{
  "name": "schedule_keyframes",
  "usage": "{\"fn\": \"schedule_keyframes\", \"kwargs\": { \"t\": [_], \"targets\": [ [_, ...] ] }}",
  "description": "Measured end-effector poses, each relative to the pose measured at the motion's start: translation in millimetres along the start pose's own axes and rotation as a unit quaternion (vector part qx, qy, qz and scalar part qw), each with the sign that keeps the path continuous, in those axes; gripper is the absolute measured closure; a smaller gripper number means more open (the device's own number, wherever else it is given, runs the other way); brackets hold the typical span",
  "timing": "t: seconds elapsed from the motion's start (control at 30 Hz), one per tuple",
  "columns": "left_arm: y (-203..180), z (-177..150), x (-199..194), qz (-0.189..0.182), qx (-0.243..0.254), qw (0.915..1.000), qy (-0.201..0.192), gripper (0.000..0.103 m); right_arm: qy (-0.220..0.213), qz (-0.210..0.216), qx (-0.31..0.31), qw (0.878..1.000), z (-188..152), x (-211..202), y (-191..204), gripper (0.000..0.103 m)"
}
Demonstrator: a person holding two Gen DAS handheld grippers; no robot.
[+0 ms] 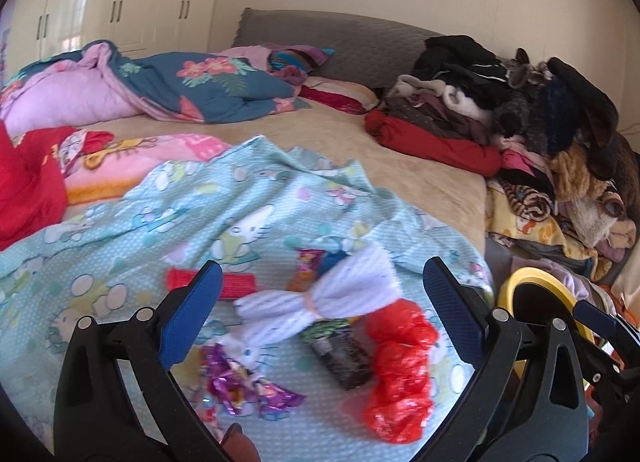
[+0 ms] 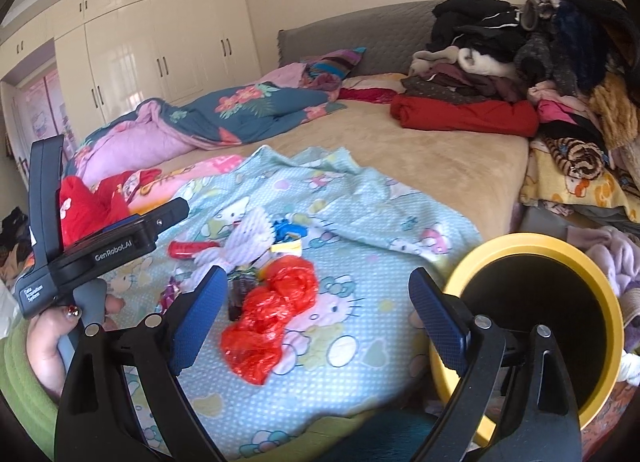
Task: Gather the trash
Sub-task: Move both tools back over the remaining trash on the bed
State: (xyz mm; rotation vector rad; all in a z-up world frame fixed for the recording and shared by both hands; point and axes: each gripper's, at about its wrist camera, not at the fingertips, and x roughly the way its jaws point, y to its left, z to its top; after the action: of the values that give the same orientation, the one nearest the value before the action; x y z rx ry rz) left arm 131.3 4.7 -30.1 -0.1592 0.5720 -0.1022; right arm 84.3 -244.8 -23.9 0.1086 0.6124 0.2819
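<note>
Our right tool (image 2: 314, 318) hangs released over the bed, its blue pads spread wide and nothing between them; our left tool (image 1: 322, 310) is likewise released and empty. Just beyond the right tool's pads lies the crumpled red plastic bag (image 2: 268, 322), on the pale blue cartoon-print blanket (image 2: 360, 362). We judge the bag very light, soft and slippery, so it will collapse under the pads; the thick bunched middle looks the best place to pinch, since a loose edge could slide out. Beside it, toward the left tool, sit a dark rectangular wrapper (image 1: 342, 358), shiny purple foil wrappers (image 1: 248, 390), a white ribbed cloth tied in a bow shape (image 1: 320, 294) and a red tube-like wrapper (image 1: 236, 284). The foil pieces look thin and flat, harder to lift off soft bedding. To the right, beside the bed's edge, stands the yellow-rimmed round bin with a black inside (image 2: 536, 318), near the right tool, likely where the trash goes. Farther back lies a heap of clothes (image 2: 520, 61).
</note>
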Motion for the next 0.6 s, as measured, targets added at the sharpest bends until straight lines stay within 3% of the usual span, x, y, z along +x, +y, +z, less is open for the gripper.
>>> {"fn": "schedule_keyframes", "kwargs": {
  "t": [0.23, 0.6],
  "targets": [
    [32.1, -1.4, 7.3, 0.018, -0.019, 0.9996, 0.013, 0.011, 0.013, 0.013, -0.015, 1.000, -4.3, 15.2, 18.1, 0.011],
    [68.3, -13.1, 43.2, 0.002, -0.029, 0.9969, 0.073, 0.011, 0.043, 0.010, -0.029, 0.999, -13.9, 47.1, 31.5, 0.011]
  ]
}}
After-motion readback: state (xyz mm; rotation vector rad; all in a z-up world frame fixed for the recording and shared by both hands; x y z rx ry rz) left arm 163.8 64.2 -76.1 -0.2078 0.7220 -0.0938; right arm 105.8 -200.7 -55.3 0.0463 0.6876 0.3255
